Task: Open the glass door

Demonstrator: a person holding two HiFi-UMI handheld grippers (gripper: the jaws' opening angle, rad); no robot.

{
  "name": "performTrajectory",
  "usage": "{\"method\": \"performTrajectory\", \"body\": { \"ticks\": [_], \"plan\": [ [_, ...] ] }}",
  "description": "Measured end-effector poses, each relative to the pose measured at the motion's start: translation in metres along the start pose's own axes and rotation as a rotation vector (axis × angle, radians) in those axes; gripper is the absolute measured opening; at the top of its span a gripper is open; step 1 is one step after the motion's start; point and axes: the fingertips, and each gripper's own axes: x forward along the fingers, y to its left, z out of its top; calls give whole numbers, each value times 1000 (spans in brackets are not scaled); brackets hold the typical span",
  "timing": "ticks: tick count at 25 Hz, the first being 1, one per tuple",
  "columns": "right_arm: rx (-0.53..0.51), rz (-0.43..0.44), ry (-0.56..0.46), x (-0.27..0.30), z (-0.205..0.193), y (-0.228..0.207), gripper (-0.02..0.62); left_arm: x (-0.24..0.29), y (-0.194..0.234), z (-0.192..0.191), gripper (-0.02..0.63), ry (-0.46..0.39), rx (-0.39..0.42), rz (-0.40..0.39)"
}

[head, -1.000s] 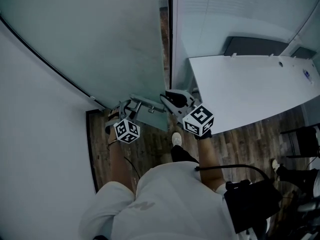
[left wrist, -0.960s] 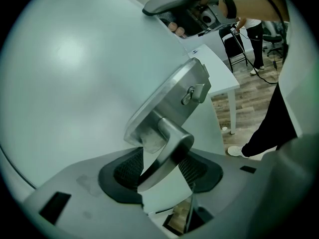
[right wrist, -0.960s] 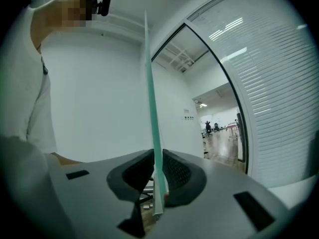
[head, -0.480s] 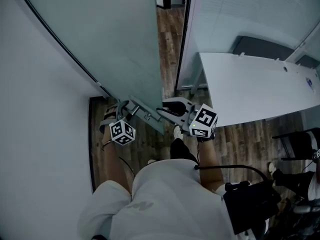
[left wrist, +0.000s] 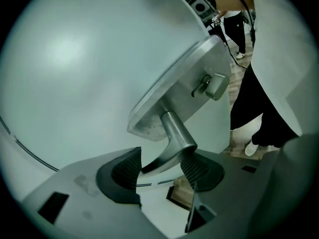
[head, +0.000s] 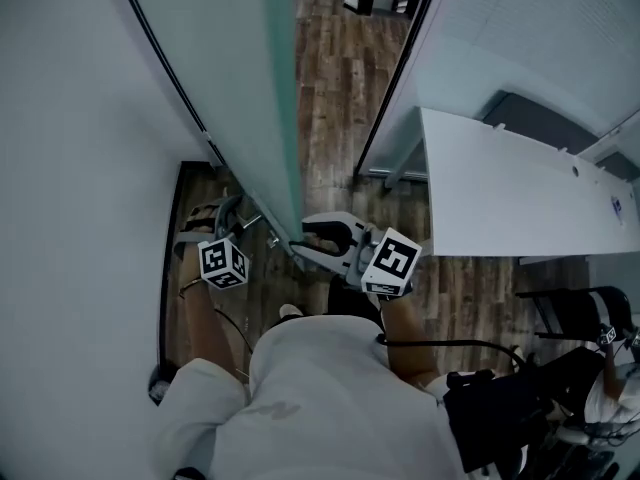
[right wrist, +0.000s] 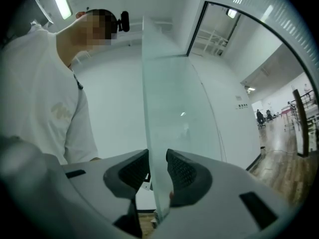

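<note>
The frosted glass door (head: 230,68) stands swung open, nearly edge-on in the head view. My left gripper (head: 228,226) is at its steel lever handle (left wrist: 174,133). The lever lies between the opening jaws, against the right pad (left wrist: 197,169) and apart from the left pad, so my left gripper (left wrist: 162,166) is open. My right gripper (head: 312,242) straddles the door's free edge (right wrist: 155,133) low down. Its jaws are opening, with the glass between the pads and my right gripper (right wrist: 157,171) no longer clamped on it.
A white wall (head: 80,168) runs close along the left, behind the door. The dark door frame (head: 400,78) and wood floor (head: 340,88) show through the doorway. A white table (head: 520,198) stands at the right. A thumb-turn lock (left wrist: 215,85) sits on the handle plate.
The door has swung further open toward the left wall, and the gap to the frame has widened. Both grippers moved left and toward me with it.
</note>
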Motion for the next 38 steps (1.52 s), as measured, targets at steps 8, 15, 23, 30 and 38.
{"method": "performTrajectory", "body": {
  "ticks": [8,15,23,30,38],
  "plan": [
    [-139,188,74,87,-17,77,120,-62,-20,-91,225,102,-45,132],
    [-131,264,85,103,11,105,127,-135,-6,-114,224,124,-426,271],
    [-73,234,69,209,-14,170,126,-230,-29,-204,222,-22,-907,605],
    [-67,233,77,254,-24,195,123,-296,-46,-221,222,-99,-1131,852],
    [-88,334,75,325,-25,223,110,-347,-87,-240,208,-61,-1318,1015]
  ]
}}
